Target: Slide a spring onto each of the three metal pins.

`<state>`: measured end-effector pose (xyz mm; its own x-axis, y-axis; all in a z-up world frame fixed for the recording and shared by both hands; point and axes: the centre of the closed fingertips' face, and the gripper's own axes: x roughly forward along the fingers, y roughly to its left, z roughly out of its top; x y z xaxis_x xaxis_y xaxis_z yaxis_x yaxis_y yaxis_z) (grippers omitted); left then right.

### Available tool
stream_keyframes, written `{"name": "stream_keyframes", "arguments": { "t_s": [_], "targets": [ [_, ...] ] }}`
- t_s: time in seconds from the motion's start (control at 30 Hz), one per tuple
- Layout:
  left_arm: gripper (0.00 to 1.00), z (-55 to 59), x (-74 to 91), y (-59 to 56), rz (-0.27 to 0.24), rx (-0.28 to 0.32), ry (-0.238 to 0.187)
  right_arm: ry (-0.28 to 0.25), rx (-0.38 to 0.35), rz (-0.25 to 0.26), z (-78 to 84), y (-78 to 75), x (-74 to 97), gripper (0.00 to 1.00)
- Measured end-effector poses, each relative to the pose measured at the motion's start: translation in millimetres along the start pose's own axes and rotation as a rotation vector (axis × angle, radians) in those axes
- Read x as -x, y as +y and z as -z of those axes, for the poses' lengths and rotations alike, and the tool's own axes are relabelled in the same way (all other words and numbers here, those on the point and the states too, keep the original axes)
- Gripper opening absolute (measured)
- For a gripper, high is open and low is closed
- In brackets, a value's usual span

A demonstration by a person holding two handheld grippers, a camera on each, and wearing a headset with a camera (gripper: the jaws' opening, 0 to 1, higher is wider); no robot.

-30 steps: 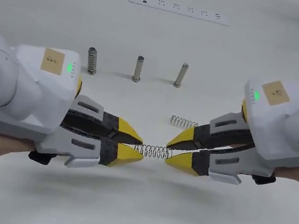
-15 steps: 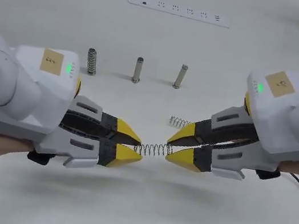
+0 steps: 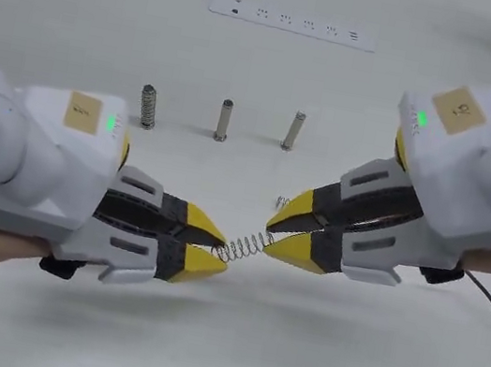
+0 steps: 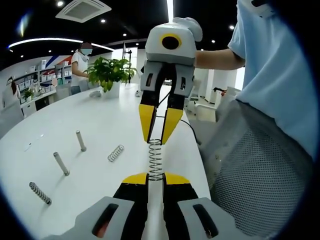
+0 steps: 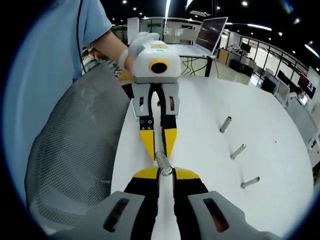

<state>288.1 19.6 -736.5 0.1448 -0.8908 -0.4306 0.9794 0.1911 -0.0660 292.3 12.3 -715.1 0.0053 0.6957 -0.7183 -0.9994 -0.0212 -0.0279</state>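
Coil spring (image 3: 244,245) tilted aloft, gripped at both ends; second spring (image 4: 115,153) lies loose; three pins (image 3: 224,120) upright, leftmost pin (image 3: 148,106) spring-sleeved.

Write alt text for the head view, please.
The left tongs and right tongs each grip one end of a spring above a white table. Behind stand three metal pins; the left pin already wears a spring.

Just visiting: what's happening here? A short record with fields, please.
held spring: gripped at both ends, between the grippers
left gripper: shut on held spring
right gripper: shut on held spring
pins: three upright on table; leftmost pin carries fitted spring; middle pin and rightmost pin bare
loose spring: lying on table near the pins
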Motion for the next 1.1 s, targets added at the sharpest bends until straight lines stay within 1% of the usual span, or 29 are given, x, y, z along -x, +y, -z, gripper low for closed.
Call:
{"name": "stream_keyframes", "arguments": {
  "t_s": [0.23, 0.4, 0.53, 0.7, 0.97, 1.07, 1.1],
  "targets": [
    [0.02, -0.8, 0.5, -0.5, -0.001, 0.004, -0.005, 0.003, 0.025, 0.004, -6.8, -0.5, 0.3, 0.07],
    [0.02, -0.2, 0.2, -1.5, 0.000, -0.002, -0.003, 0.007, 0.045, 0.006, -11.3, 2.7, -0.2, 0.07],
    [0.02, 0.6, -0.1, -0.6, -0.008, -0.008, 0.000, 0.011, 0.052, 0.012, -11.6, 2.6, -0.6, 0.07],
    [0.02, 1.1, -0.8, -1.5, -0.007, -0.001, -0.001, 0.019, 0.066, 0.014, -12.0, 2.8, -0.1, 0.07],
    [0.02, 1.8, -0.6, -3.9, -0.005, -0.023, -0.005, 0.029, 0.077, 0.006, -12.1, 6.4, -0.3, 0.07],
    [0.02, 1.5, -0.4, -3.6, -0.008, -0.024, -0.008, 0.031, 0.069, -0.001, -11.9, 7.6, -0.3, 0.08],
    [0.02, 1.5, -0.5, -3.7, -0.007, -0.031, -0.008, 0.031, 0.070, -0.002, -12.2, 8.0, -0.1, 0.10]
  ]
}}
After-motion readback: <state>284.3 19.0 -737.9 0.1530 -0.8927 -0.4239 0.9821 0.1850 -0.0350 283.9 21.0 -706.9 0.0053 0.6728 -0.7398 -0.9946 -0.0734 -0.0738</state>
